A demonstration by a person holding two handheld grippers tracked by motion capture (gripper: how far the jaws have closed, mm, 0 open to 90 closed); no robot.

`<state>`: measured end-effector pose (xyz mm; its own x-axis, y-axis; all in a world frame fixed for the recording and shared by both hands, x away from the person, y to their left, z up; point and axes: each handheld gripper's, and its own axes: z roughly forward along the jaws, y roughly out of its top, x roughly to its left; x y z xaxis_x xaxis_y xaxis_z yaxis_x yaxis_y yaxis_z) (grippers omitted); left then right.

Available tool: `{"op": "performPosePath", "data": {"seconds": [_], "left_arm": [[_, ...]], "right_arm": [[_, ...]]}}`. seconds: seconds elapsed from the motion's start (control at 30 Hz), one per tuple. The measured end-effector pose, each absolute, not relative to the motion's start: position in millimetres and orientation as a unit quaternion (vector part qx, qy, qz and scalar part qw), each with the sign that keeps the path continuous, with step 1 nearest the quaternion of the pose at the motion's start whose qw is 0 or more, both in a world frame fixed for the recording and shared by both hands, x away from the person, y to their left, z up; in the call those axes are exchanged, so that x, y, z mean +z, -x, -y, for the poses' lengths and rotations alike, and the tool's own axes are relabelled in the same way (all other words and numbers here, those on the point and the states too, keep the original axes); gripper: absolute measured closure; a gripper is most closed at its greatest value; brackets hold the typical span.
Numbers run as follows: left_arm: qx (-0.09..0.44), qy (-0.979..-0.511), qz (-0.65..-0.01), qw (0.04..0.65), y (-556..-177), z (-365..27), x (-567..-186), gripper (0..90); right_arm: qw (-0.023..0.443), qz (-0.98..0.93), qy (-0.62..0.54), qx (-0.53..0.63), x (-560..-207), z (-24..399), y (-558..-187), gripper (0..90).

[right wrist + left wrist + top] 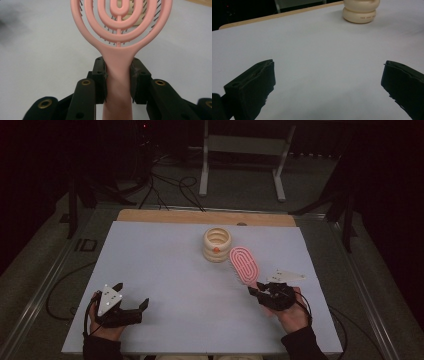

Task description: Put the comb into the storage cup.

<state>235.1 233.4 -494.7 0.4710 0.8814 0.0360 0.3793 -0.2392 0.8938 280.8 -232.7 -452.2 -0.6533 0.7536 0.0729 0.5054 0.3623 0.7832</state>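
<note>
The pink hairbrush (120,30) is clamped by its handle between the jaws of the right gripper (256,291), and the main risk is judged to lie in that narrow hold: the handle is smooth and tapered and is pinched near its neck, so the long slotted head could pivot or slip if it is swung or pressed against anything. In the high view the head is seen reaching toward the cream ringed container (217,244), just beside it, so a careless sweep could knock the container across the white table (165,270). The right gripper is held low at the table's near right side, pointed forward and to the left, with the hand behind it. The left gripper (132,304) is rested at the near left, well apart from both things, its jaws spread wide and nothing held between them.
</note>
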Motion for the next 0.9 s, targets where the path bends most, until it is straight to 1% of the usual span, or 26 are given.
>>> {"op": "performPosePath", "data": {"seconds": [0.6, 0.9], "left_arm": [[0.277, -0.748, -0.420, 0.433, -238, -228, -498, 0.4], [0.278, -0.742, -0.428, 0.436, -237, -231, -498, 0.4]], "right_arm": [[0.149, -0.816, -0.360, 0.428, -452, 209, -282, 69.6], [0.141, -0.829, -0.343, 0.419, -453, 192, -285, 69.6]]}}
